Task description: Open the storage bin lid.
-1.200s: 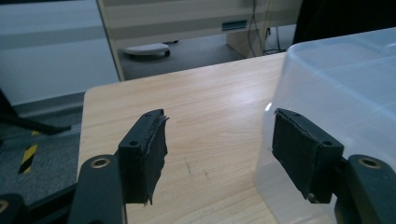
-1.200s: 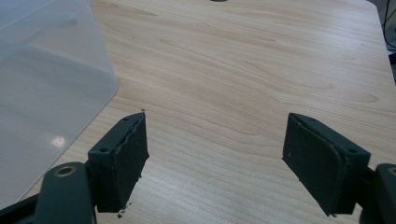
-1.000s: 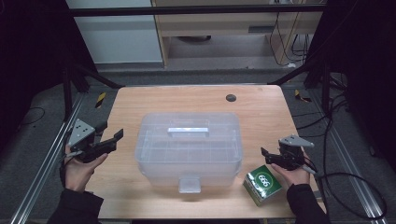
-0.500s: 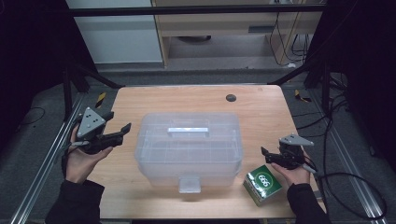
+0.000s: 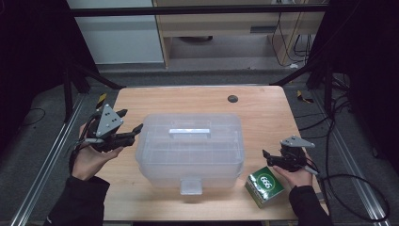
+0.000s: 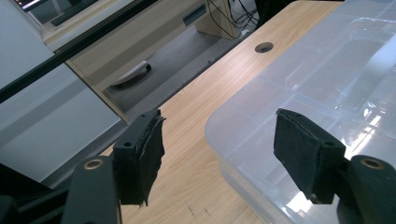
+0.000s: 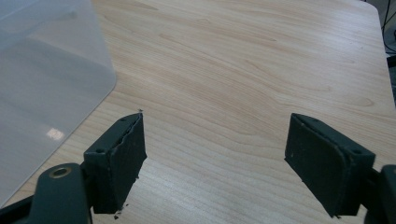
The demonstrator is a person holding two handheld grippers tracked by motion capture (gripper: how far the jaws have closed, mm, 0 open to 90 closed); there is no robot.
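The wooden table (image 5: pixel 263 108) carries everything. Near its middle stands the clear plastic box (image 5: pixel 190 148), the biggest thing on it and the landmark for all the rest. The box is rectangular with rounded corners, and its long axis runs from the left side of the table to the right side. It is translucent and its lid is on. The lid has a flat handle (image 5: pixel 189 132) along the same long axis, and a latch tab (image 5: pixel 190 185) points toward the person on the near side. Through the lid a grid of compartments can be seen.

To the right of the box and near its front corner lies a small green packet (image 5: pixel 264 185) with white print, a little apart from the box wall.

The left gripper (image 5: pixel 131 127) is held just at the left end of the box, its jaws apart with nothing between them; in the left gripper view one jaw is over the lid corner and the other over the bare wood.

The right gripper (image 5: pixel 266 157) is to the right of the box, just above the packet, jaws wide apart and empty.

Behind the box, toward the far edge, there is a small dark hole (image 5: pixel 232 98) in the table.
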